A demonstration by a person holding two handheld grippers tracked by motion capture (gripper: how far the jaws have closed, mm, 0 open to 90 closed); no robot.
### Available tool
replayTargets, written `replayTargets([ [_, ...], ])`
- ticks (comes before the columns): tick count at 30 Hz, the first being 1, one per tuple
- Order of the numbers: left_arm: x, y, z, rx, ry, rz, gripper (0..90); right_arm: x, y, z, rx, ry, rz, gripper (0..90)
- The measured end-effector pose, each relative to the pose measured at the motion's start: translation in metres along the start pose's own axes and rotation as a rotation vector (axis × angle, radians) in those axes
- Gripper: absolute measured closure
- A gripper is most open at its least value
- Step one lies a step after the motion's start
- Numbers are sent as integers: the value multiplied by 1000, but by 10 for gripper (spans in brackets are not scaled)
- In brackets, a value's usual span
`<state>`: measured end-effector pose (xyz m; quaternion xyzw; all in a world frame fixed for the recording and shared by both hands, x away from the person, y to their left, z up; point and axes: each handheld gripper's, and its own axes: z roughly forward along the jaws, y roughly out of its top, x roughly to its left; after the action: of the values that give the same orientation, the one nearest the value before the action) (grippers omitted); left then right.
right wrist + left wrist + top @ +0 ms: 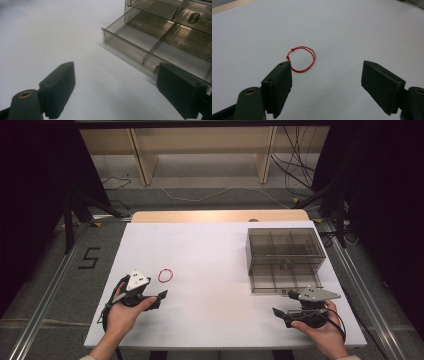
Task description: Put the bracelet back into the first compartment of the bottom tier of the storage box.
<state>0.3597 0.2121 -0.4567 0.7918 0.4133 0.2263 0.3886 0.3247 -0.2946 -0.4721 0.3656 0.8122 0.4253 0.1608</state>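
Observation:
A thin red string loop (165, 275) lies flat on the white table (210, 270), left of centre. In the left gripper view the red loop (302, 59) sits just beyond the left jaw's tip. My left gripper (162, 295) hovers just short of the loop, jaws spread wide and empty, also seen as my left gripper (327, 67). A smoky clear drawer box (285, 250) stands at the right, its bottom drawer (160, 47) pulled out with empty compartments. My right gripper (280, 312) is open and empty near that drawer, seen again as my right gripper (116, 75).
A wooden strip (220, 215) edges the table's far side. Beyond it are shelf legs and loose cables on the floor. Metal rails run along both sides of the table.

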Motion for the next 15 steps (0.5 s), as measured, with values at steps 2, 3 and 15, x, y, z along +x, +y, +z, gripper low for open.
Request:
replayTargets([
  [2,10,7,11,12,34,-21,289,0,0,0,0,0,8,163],
  [3,10,7,11,12,34,-21,307,0,0,0,0,0,8,163],
  [15,43,24,66,132,109,-85,513,1,-1,-1,4,-5,8,163],
])
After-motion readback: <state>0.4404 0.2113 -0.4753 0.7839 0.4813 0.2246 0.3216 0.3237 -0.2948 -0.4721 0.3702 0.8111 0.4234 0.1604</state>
